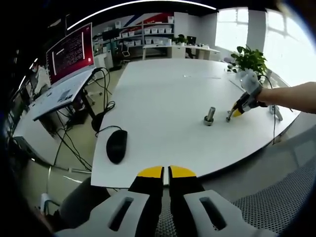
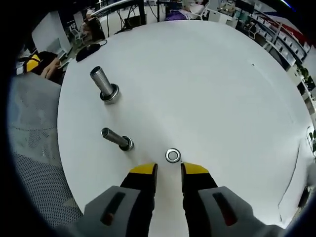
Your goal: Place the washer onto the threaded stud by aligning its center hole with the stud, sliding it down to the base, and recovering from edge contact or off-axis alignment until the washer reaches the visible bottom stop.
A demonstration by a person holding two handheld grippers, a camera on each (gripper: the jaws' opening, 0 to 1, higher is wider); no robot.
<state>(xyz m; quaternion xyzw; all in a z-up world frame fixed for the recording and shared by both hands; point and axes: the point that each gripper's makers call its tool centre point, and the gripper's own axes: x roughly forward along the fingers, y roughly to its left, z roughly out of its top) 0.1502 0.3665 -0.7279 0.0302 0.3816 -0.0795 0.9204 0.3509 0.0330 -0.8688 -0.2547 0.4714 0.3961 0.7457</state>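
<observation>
A small steel washer [image 2: 173,155] lies flat on the white table [image 2: 207,74], just ahead of my right gripper [image 2: 169,169]. That gripper is open, and nothing sits between its yellow-tipped jaws. Left of the washer stands a thin stud [image 2: 116,138]. Farther off is a thicker threaded stud [image 2: 103,84] on a wide base. In the left gripper view the thick stud [image 1: 209,116] stands mid-table, and the thin stud [image 1: 228,117] is beside the right gripper [image 1: 241,104], which a person's arm holds. My left gripper [image 1: 166,171] is shut and empty, hanging over the near table edge.
A black mouse [image 1: 116,145] lies near the table's left edge, with cables trailing off it. A potted plant [image 1: 249,59] stands at the far right. A desk with a monitor [image 1: 69,52] is off to the left. Mesh chair fabric [image 2: 34,163] borders the table.
</observation>
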